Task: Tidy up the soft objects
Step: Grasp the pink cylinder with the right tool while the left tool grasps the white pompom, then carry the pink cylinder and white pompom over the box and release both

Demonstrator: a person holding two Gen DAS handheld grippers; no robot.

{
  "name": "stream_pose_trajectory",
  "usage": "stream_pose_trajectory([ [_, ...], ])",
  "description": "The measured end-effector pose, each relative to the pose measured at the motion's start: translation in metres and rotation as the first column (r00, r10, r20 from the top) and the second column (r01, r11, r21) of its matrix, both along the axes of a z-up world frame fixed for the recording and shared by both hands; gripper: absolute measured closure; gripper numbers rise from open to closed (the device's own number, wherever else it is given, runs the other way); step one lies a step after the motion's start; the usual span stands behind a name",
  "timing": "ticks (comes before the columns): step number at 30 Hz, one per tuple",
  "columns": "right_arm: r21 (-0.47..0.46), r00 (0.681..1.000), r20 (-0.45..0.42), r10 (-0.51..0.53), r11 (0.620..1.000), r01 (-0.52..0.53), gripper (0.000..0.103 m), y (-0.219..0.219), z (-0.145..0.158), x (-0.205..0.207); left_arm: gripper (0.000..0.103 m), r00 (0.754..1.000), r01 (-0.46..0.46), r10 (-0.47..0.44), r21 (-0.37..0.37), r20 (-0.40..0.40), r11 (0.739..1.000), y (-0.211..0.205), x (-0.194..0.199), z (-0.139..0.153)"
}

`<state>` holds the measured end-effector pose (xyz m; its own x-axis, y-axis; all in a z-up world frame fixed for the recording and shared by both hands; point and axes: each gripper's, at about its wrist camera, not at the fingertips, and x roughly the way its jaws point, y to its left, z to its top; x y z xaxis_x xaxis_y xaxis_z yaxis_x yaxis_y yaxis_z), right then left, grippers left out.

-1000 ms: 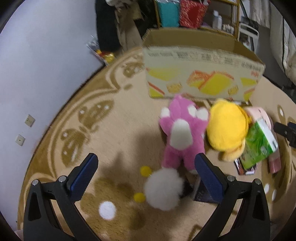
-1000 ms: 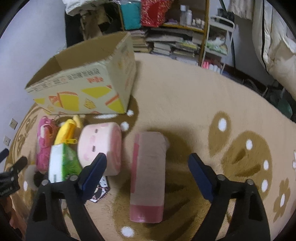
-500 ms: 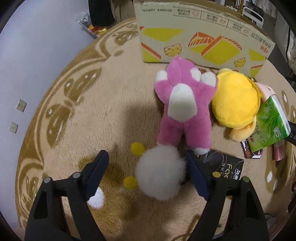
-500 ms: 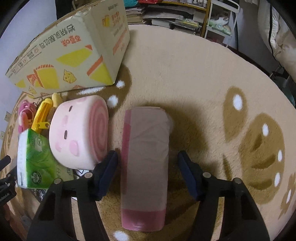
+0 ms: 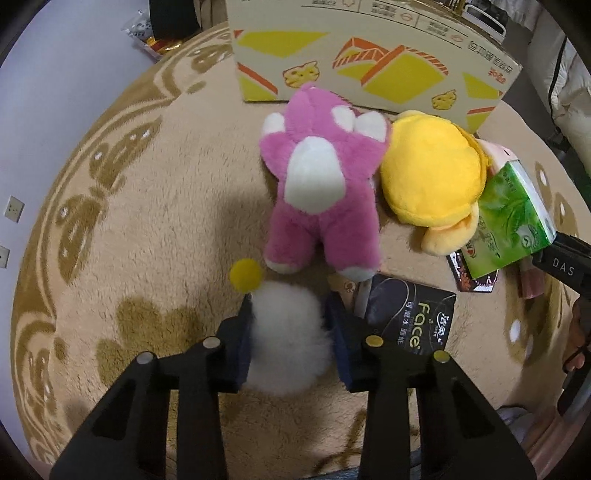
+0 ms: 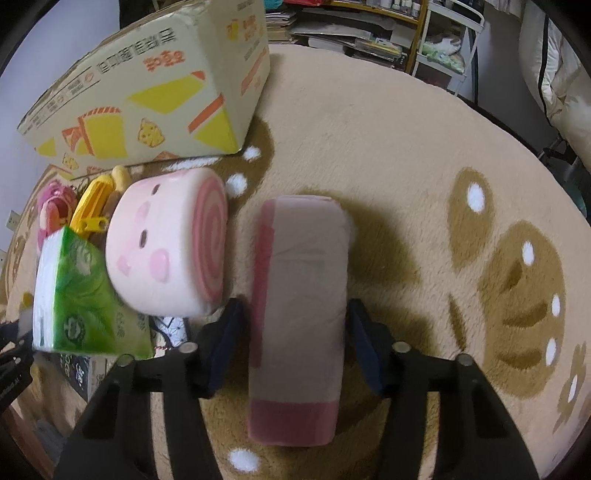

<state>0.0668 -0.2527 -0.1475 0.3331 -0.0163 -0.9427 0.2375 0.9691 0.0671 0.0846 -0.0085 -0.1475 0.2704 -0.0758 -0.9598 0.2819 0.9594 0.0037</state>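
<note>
A white fluffy ball point(image 5: 288, 339) lies on the beige rug between the fingers of my left gripper point(image 5: 288, 306). Its jaws are closing and both pads press into the fluff. A yellow pompom point(image 5: 245, 273) sits just beyond. Further on lie a pink plush point(image 5: 325, 192) and a yellow plush point(image 5: 432, 173). In the right wrist view a long pink-and-brown soft pack point(image 6: 299, 295) lies lengthwise between the fingers of my right gripper point(image 6: 297, 306). Those jaws are closing, with the pads close beside the pack and not denting it.
A cardboard box point(image 5: 369, 55) stands behind the plush toys. A green tissue pack point(image 5: 513, 218) and a black pack point(image 5: 406, 317) lie to the right. A pink swirl roll cushion point(image 6: 166, 251) lies left of the long pack. Shelves point(image 6: 351, 29) and bedding point(image 6: 561, 74) border the rug.
Both grippers have sunk toward the rug and their jaws have narrowed. The left pads now squeeze the white ball. The right pads have come in beside the long pack.
</note>
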Motion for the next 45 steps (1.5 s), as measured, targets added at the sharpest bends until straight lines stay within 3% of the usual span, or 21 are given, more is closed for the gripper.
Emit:
stream_pose_trajectory([
  [10,-0.026,0.999,0.03,0.023,0.999,-0.022,0.055,0.011,0.007,-0.005,0.077,0.999,-0.026,0.026,-0.013,0.042,1.0,0.005,0.002,0.011],
  [20,0.015,0.998,0.052,-0.034,0.999,0.034,0.055,0.001,0.02,-0.019,0.08,0.999,-0.041,0.042,-0.063,0.013,0.997,0.01,0.006,0.01],
  [27,0.038,0.997,0.071,-0.019,0.999,0.016,0.055,-0.003,0.025,-0.016,0.084,0.995,-0.067,0.071,-0.049,0.074,0.997,0.014,0.004,0.021],
  [34,0.062,0.986,0.164,-0.025,0.998,0.015,0.055,-0.001,0.046,-0.02,0.084,0.983,-0.099,0.107,-0.054,0.152,0.994,0.022,-0.001,0.039],
  [35,0.072,0.984,0.178,-0.03,0.997,0.017,0.055,-0.002,0.05,-0.021,0.091,0.981,-0.103,0.111,-0.053,0.161,0.993,0.023,-0.002,0.041],
  [38,0.083,0.976,0.214,-0.031,0.996,0.014,0.055,-0.001,0.059,-0.022,0.095,0.976,-0.107,0.114,-0.044,0.187,0.993,0.024,-0.001,0.047],
  [45,0.077,0.969,0.248,-0.006,0.997,-0.013,0.055,0.007,0.068,-0.021,0.096,0.98,-0.101,0.108,-0.045,0.169,0.994,0.023,-0.001,0.044],
])
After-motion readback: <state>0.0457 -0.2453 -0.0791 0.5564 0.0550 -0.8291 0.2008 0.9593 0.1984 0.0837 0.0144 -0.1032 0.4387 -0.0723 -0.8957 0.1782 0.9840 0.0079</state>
